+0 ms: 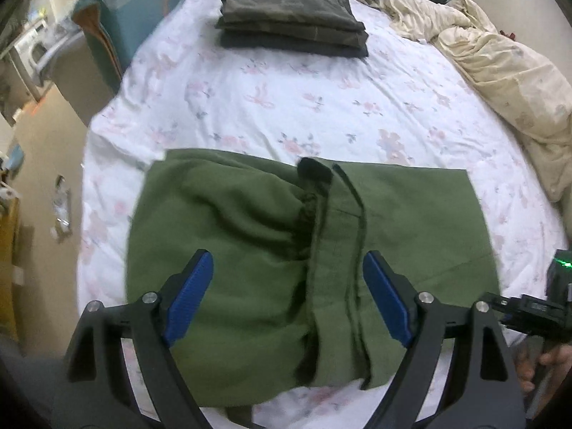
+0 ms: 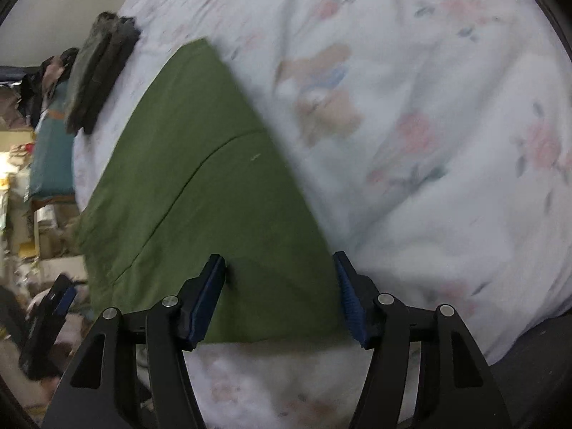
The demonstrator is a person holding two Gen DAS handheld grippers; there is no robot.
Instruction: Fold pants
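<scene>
Both sets of fingers stand apart and grip nothing: the left gripper [image 1: 287, 298] hangs over the green pants [image 1: 250, 250], its blue pads [image 1: 191, 296] clear of the cloth, and the right gripper [image 2: 280, 298] straddles a corner of the same pants [image 2: 200, 186] without pinching it. Folded into a flat block, the pants lie at the near edge of the bed [image 1: 286, 103], waistband and dark drawstring [image 1: 357, 207] uppermost. Toward the far edge sits a stack of folded dark clothes [image 1: 291, 21]; a crumpled cream blanket [image 1: 500, 82] lies along the right edge.
</scene>
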